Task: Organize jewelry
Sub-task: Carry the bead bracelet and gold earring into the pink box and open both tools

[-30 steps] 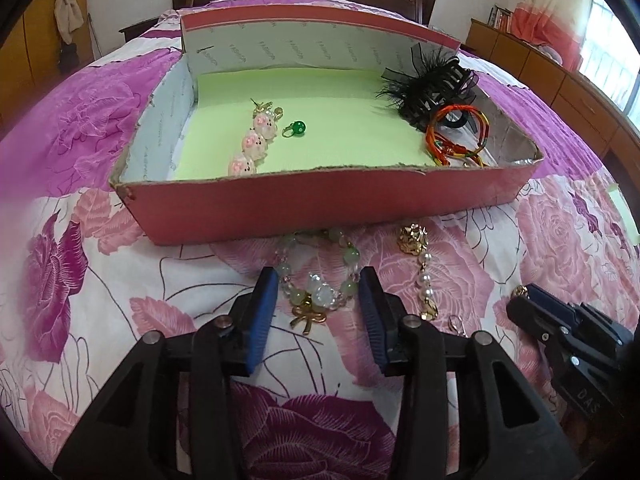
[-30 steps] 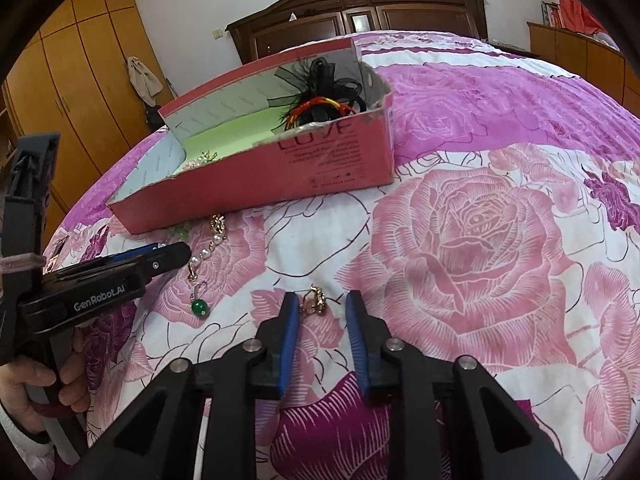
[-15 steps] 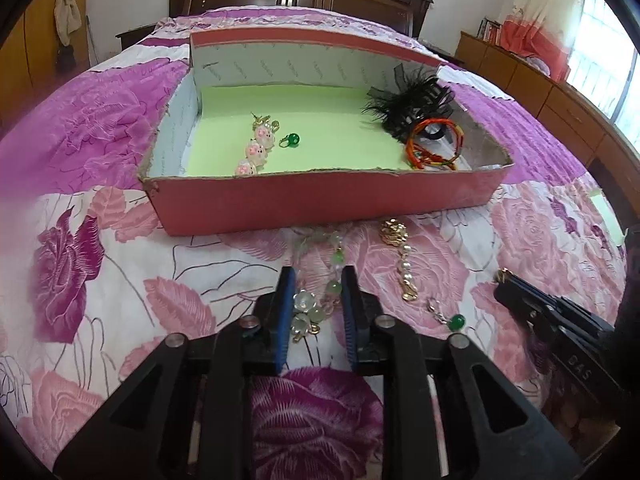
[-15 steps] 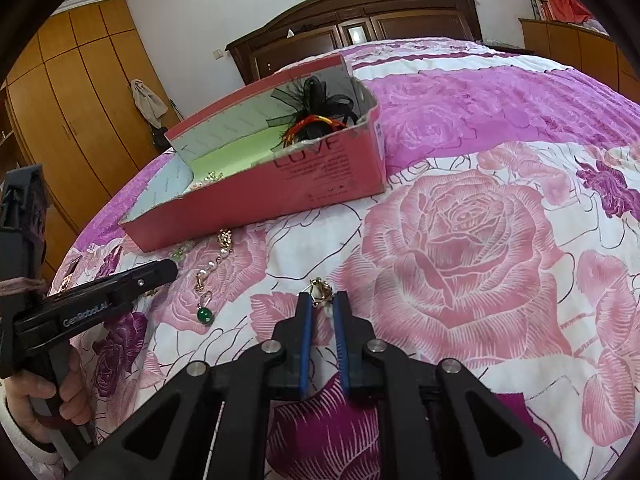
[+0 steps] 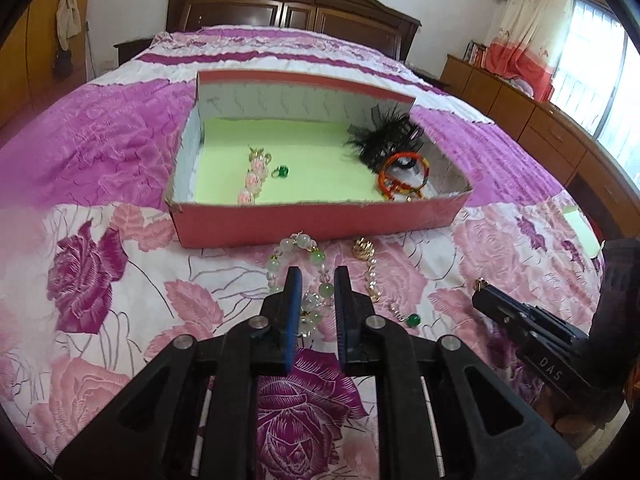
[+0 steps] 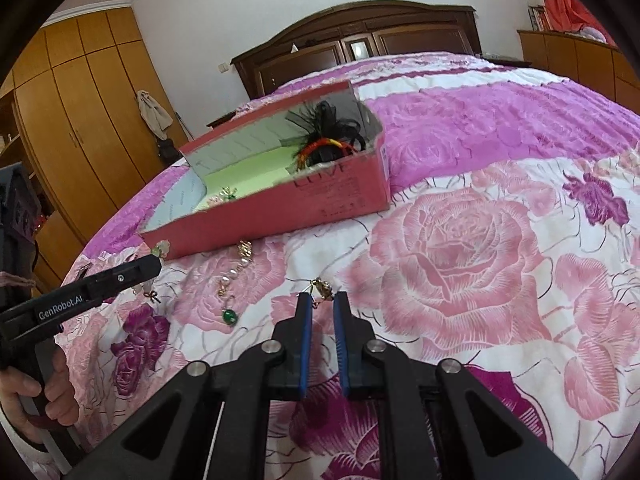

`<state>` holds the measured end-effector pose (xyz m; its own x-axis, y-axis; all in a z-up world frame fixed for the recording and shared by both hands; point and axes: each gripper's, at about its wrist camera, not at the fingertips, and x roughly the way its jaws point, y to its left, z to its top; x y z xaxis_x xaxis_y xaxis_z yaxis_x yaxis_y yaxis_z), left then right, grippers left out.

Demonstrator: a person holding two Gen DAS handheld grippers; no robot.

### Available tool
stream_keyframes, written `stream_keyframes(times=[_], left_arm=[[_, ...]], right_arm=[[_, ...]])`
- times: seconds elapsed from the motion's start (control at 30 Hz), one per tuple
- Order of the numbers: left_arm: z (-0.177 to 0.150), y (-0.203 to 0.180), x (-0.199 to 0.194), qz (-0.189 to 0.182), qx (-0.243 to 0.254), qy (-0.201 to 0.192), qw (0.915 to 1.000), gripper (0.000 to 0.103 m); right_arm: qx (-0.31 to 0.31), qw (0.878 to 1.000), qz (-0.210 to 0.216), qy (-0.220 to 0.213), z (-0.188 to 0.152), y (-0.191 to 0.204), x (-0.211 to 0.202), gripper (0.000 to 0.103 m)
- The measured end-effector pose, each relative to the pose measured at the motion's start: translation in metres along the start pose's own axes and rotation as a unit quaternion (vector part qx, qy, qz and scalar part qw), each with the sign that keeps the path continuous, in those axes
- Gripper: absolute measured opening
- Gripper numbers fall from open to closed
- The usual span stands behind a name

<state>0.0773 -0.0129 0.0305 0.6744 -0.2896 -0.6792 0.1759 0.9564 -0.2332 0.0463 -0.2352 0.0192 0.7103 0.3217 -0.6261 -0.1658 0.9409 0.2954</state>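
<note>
My left gripper (image 5: 317,280) is shut on a bracelet of green and clear beads (image 5: 298,245), whose loop hangs toward the bedspread just in front of the red box (image 5: 320,222). In the right wrist view my right gripper (image 6: 322,299) is shut on a small gold earring (image 6: 322,287) that sticks out past the fingertips, held just above the bedspread. Between the two grippers a pearl chain (image 5: 370,276) lies on the cover, with a gold flower at one end and a green bead at the other. A hand holds the left gripper (image 6: 154,266) at the left edge.
The box has a pale green floor and holds a pink bead string (image 5: 254,178), a green ring (image 5: 282,171), a black feather clip (image 5: 384,138) and orange bangles (image 5: 404,176). A floral bedspread (image 6: 460,240) covers the bed. Behind stand a dark headboard and wooden wardrobes.
Both grippers have shut, the left on the bead bracelet and the right on the gold earring. Both have since risen a little and drawn back from the box.
</note>
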Motion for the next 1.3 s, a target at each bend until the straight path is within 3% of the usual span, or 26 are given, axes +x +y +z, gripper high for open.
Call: stream_keyframes(times=[0.57, 1.3], left_arm=[[0.012, -0.001, -0.024, 0.005, -0.003, -0.048, 0.9988, 0.007], [0.041, -0.004, -0.018, 0.008, 0.008, -0.088, 0.9960, 0.008]], right_arm=[[-0.021, 0.998, 0.008, -0.052, 0.023, 0.021, -0.026, 0.012], [-0.039, 0.995, 0.009, -0.090, 0.063, 0.032, -0.016, 0.012]])
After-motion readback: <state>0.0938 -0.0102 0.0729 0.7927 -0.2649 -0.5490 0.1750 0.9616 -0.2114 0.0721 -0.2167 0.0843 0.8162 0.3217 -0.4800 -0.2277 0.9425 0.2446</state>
